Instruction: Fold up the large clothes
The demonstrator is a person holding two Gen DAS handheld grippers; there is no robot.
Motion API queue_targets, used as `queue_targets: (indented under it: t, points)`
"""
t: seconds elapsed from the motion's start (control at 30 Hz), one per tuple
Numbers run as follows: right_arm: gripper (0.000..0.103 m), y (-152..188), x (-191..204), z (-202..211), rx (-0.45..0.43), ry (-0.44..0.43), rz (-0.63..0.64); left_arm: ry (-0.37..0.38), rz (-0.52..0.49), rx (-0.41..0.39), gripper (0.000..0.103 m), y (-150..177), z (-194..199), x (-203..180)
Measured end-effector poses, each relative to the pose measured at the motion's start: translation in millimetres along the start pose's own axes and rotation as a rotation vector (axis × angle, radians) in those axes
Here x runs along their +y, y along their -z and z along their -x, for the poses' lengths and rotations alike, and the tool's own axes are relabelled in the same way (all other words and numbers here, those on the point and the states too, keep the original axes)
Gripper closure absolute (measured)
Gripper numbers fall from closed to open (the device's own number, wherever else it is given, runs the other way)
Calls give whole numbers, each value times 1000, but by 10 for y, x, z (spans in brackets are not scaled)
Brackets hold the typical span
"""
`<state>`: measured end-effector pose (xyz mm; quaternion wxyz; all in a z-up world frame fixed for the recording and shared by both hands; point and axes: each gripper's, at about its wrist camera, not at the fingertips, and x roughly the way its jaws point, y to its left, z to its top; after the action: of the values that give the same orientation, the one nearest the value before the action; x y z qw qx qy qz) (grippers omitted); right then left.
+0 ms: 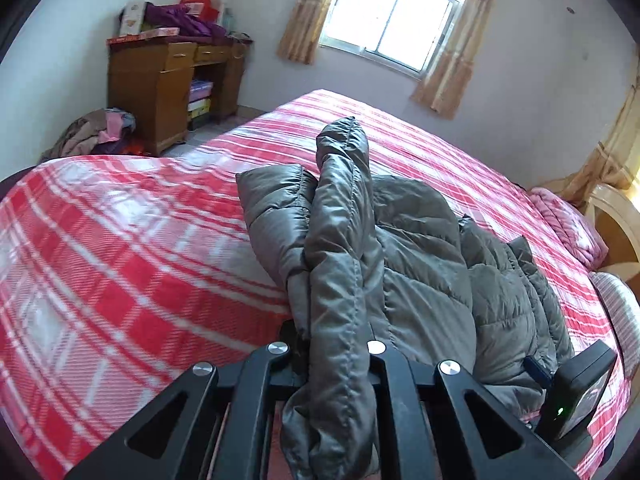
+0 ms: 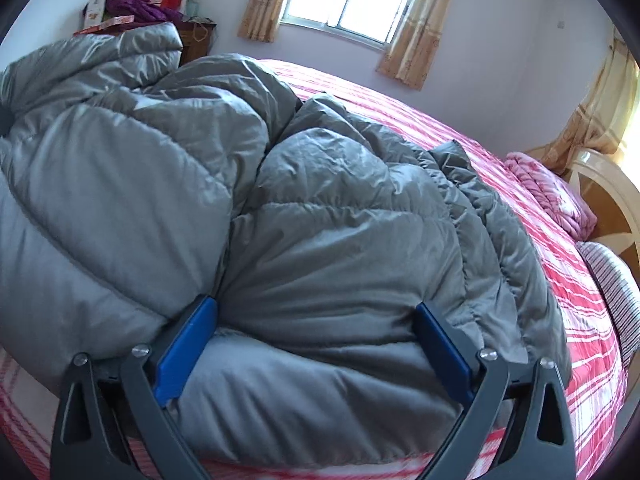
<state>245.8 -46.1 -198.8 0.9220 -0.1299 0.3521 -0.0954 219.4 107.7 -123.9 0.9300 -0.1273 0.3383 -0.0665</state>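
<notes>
A grey puffy down jacket (image 1: 424, 264) lies on a bed with a red and white plaid cover (image 1: 120, 248). My left gripper (image 1: 334, 356) is shut on a long quilted fold of the jacket, a sleeve or an edge, which rises out of the jaws and stands above the rest of the garment. In the right wrist view the jacket (image 2: 320, 208) fills most of the picture. My right gripper (image 2: 316, 344) stands wide open at the jacket's near edge, its blue pads (image 2: 188, 340) on either side of a thick bulge of fabric.
A wooden desk (image 1: 160, 80) piled with boxes and purple cloth stands at the back left, with a heap of clothes (image 1: 96, 132) on the floor beside it. A pink blanket (image 1: 568, 224) and a striped pillow (image 2: 612, 284) lie by the headboard at the right. A window (image 1: 392, 16) is behind.
</notes>
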Motion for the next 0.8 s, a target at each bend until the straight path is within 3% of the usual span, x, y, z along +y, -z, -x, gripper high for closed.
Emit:
queue_targets:
  t: [0.2,0.3,0.47,0.67,0.8]
  points:
    - [2,-75,501,154,-31,-83,79,-81,-10,-45,96,-177,266,220]
    - [3,-143,385,256,-30,-217,56,-83,-66,-80,96,-299,411,21]
    - [0,-120,-467,502,-106,-212,-59,-76,-231,-164,96,-410,544,-720]
    - [0,158,-1647,238,-59,-21,-237,-52,-474,-220,96,-267,397,-1902]
    - [0,491,-2324,22,3,78,-357,-52,-665,-206,96,80,-14,-2653]
